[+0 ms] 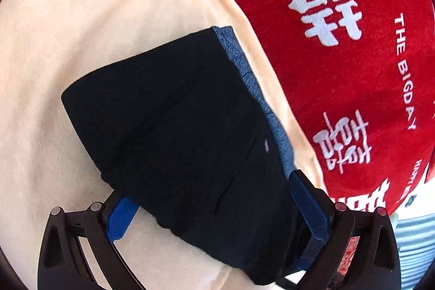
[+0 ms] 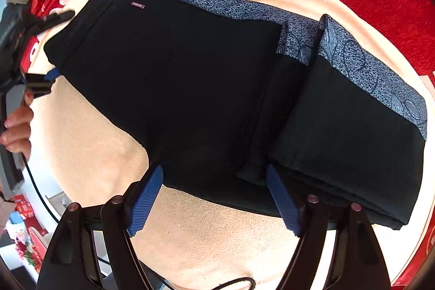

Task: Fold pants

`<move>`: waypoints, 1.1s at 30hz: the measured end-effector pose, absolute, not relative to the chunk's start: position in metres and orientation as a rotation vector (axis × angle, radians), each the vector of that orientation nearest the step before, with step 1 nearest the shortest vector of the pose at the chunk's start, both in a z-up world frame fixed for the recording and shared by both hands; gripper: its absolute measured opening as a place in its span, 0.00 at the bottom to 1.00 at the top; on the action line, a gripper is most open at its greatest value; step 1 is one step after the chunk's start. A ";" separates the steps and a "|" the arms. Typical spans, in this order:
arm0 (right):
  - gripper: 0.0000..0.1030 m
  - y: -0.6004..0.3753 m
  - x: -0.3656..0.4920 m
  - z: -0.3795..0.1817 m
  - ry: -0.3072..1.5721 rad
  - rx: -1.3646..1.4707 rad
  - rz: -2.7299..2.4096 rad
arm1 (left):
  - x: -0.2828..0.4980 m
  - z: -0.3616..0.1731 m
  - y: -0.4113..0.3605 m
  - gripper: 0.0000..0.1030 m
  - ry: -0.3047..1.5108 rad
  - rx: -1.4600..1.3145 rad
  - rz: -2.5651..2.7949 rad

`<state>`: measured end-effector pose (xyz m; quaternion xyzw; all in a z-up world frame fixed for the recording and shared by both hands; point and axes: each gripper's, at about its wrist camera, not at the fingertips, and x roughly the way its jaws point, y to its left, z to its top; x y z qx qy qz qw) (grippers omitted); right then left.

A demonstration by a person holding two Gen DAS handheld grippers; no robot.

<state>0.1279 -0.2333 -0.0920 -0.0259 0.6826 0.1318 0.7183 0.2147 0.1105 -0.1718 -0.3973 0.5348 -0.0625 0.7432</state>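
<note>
The black pants (image 1: 174,124) with a blue patterned side stripe lie folded on a cream cloth (image 1: 89,26). My left gripper (image 1: 217,208) is open, its blue-padded fingers (image 1: 119,219) straddling the near end of the pants. In the right wrist view the pants (image 2: 190,89) lie across the cloth with a folded-over part (image 2: 350,137) at the right. My right gripper (image 2: 214,195) is open, its pads (image 2: 146,197) astride the near edge of the pants. The left gripper (image 2: 40,50) shows at the far left end of the pants, held by a hand.
A red blanket (image 1: 339,67) with white characters lies under the cream cloth (image 2: 206,243) and beyond it. A striped fabric (image 1: 416,238) shows at the lower right. Red boxes and clutter (image 2: 24,224) lie on the floor at the left.
</note>
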 end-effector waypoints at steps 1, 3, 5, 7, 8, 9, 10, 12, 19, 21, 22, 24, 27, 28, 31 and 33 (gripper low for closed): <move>0.79 -0.234 0.128 -0.092 1.510 -0.054 0.292 | 0.216 -0.169 0.110 0.99 1.155 -0.885 -0.150; 0.79 -0.236 0.130 -0.092 1.510 -0.049 0.291 | 0.219 -0.163 0.106 0.99 1.128 -0.867 -0.176; 0.79 -0.236 0.131 -0.092 1.513 -0.047 0.288 | 0.224 -0.166 0.099 0.99 1.146 -0.806 -0.158; 0.79 -0.237 0.133 -0.092 1.518 -0.044 0.288 | 0.230 -0.183 0.096 0.99 1.209 -0.776 -0.103; 0.79 -0.238 0.134 -0.090 1.521 -0.042 0.290 | 0.231 -0.183 0.094 0.99 1.194 -0.772 -0.089; 0.79 -0.239 0.136 -0.089 1.525 -0.037 0.293 | 0.231 -0.180 0.092 0.99 1.186 -0.761 -0.066; 0.79 -0.240 0.138 -0.087 1.531 -0.027 0.296 | 0.234 -0.178 0.087 0.98 1.199 -0.738 -0.032; 0.80 -0.245 0.144 -0.080 1.532 0.005 0.303 | 0.235 -0.174 0.081 0.88 1.202 -0.690 0.039; 0.80 -0.261 0.203 -0.024 1.444 0.204 0.363 | 0.230 -0.148 0.037 0.36 1.156 -0.212 0.084; 0.80 -0.251 0.227 -0.010 1.446 0.238 0.410 | 0.221 -0.138 0.010 0.36 1.095 -0.024 0.057; 0.81 -0.244 0.239 -0.005 1.447 0.249 0.441 | 0.215 -0.134 -0.002 0.36 1.064 0.052 0.045; 0.83 -0.220 0.270 0.003 1.475 0.261 0.527 | 0.206 -0.130 -0.021 0.36 1.017 0.166 0.029; 0.86 -0.173 0.307 0.002 1.570 0.265 0.631 | 0.200 -0.129 -0.041 0.36 0.972 0.271 0.019; 0.88 -0.156 0.315 0.003 1.595 0.259 0.671 | 0.199 -0.128 -0.043 0.36 0.966 0.291 0.017; 0.89 -0.093 0.323 0.005 1.638 0.146 0.784 | 0.197 -0.128 -0.042 0.36 0.951 0.335 0.018; 0.89 -0.051 0.322 0.002 1.678 0.019 0.824 | 0.195 -0.123 -0.042 0.36 0.949 0.347 0.019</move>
